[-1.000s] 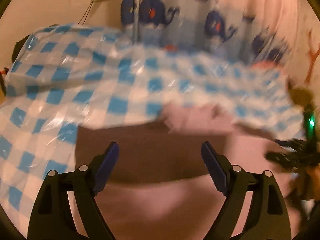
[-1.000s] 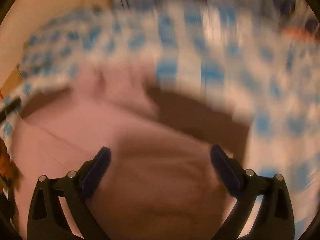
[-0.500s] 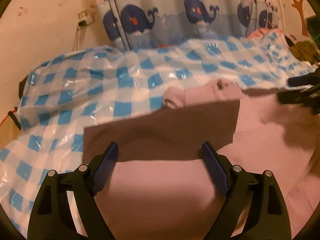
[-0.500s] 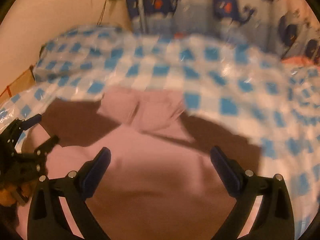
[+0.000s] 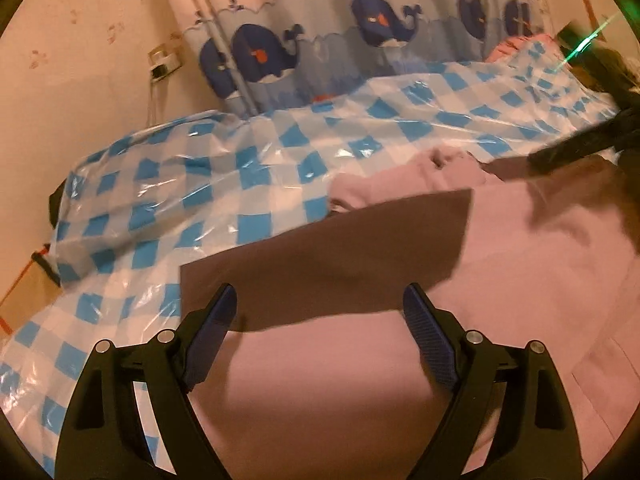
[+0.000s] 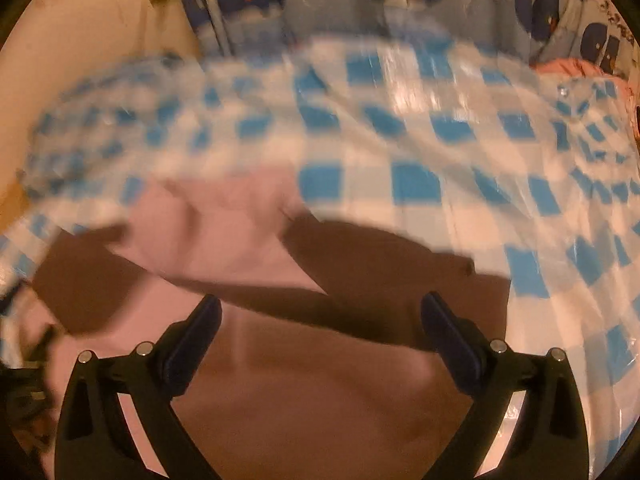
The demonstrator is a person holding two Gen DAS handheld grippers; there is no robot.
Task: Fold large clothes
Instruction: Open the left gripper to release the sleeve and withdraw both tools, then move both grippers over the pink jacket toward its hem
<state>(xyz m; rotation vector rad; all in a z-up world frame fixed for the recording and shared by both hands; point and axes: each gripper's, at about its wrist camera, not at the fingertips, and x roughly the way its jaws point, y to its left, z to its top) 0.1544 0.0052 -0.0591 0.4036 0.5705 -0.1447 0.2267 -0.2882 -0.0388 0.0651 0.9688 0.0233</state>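
A large pink garment [image 5: 520, 272] lies spread on a bed with a blue and white checked plastic cover [image 5: 224, 184]. Its bunched top end [image 5: 404, 184] rests toward the curtain. My left gripper [image 5: 320, 320] is open and empty, just above the garment's left part, casting a dark shadow on it. My right gripper [image 6: 320, 320] is open and empty above the same pink garment [image 6: 224, 232]; this view is blurred. The right gripper also shows as a dark shape at the right edge of the left wrist view [image 5: 580, 148].
A curtain with blue whales [image 5: 360, 40] hangs behind the bed. A beige wall with a socket [image 5: 162, 66] stands at the left. An orange-pink cloth [image 6: 576, 70] lies at the far right of the bed. The checked cover [image 6: 440, 152] extends beyond the garment.
Both grippers stayed open. The left wrist view swung left and steadied over the garment's left part. The right gripper drifted over the garment's right part and still blurs.
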